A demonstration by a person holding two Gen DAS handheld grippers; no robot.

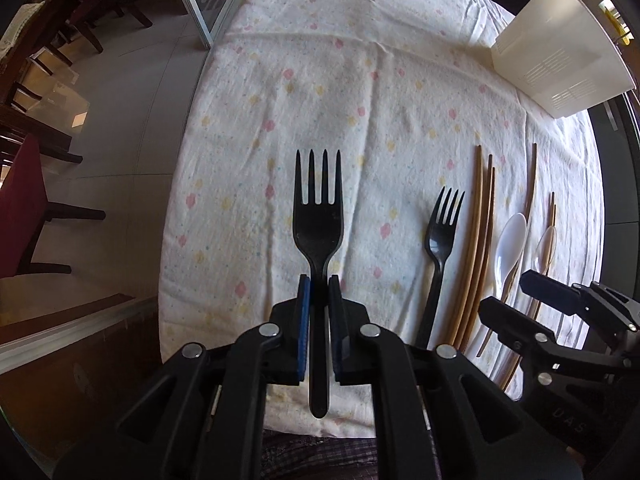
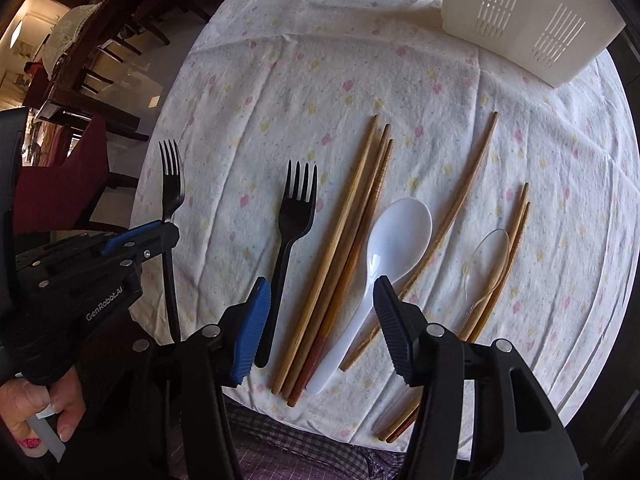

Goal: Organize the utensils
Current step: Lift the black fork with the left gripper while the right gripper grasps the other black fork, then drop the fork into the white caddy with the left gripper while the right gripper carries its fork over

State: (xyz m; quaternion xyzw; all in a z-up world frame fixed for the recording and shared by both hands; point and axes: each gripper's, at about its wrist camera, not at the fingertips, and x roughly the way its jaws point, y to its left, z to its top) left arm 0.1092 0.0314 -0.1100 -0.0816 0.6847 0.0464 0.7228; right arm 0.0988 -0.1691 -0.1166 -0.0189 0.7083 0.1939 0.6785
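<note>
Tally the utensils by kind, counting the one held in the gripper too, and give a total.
Black forks: 2, one on the cloth, one held in the left gripper
Spoons: 2, one white, one clear
Wooden chopsticks: 6
Total: 10

Black grippers [image 2: 320,304], blue-padded fingers [image 2: 252,332]

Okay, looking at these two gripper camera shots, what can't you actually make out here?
- White holder: top cut off by the frame edge in both views, so its inside is unseen.
- Chopsticks at the right: near ends hidden behind the right gripper in the right wrist view.
- Clear spoon: transparent, its handle is hard to trace.
- Held fork: its neck is covered by the left gripper pads.
</note>
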